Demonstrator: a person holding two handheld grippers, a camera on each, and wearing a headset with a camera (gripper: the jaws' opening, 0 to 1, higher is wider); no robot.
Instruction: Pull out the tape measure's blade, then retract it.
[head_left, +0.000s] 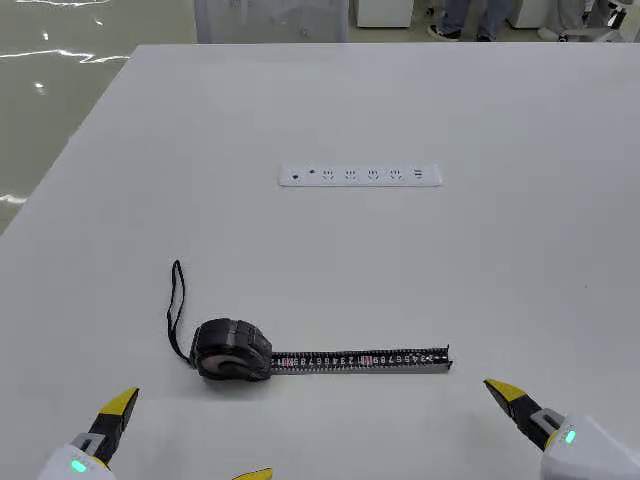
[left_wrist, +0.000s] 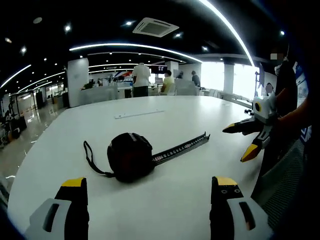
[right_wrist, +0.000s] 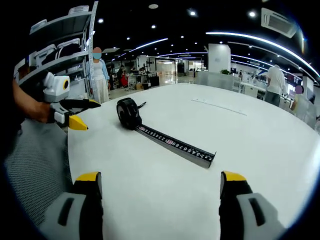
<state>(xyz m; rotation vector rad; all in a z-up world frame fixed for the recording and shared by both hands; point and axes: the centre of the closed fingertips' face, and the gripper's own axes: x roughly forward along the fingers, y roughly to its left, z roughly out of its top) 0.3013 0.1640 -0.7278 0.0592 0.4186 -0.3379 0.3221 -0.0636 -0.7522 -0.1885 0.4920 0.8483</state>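
Gripper L (left_wrist: 150, 182), gripper R (right_wrist: 160, 176) released, empty; tape measure (head_left: 232, 350) blade (head_left: 400, 360) out, digits (head_left: 345, 359) blurry.

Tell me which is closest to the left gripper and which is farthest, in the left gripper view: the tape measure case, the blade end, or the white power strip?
Counting out from the left gripper:
1. The tape measure case, straight ahead and closest.
2. The blade end, farther out, to the right.
3. The white power strip, far back beyond the case.
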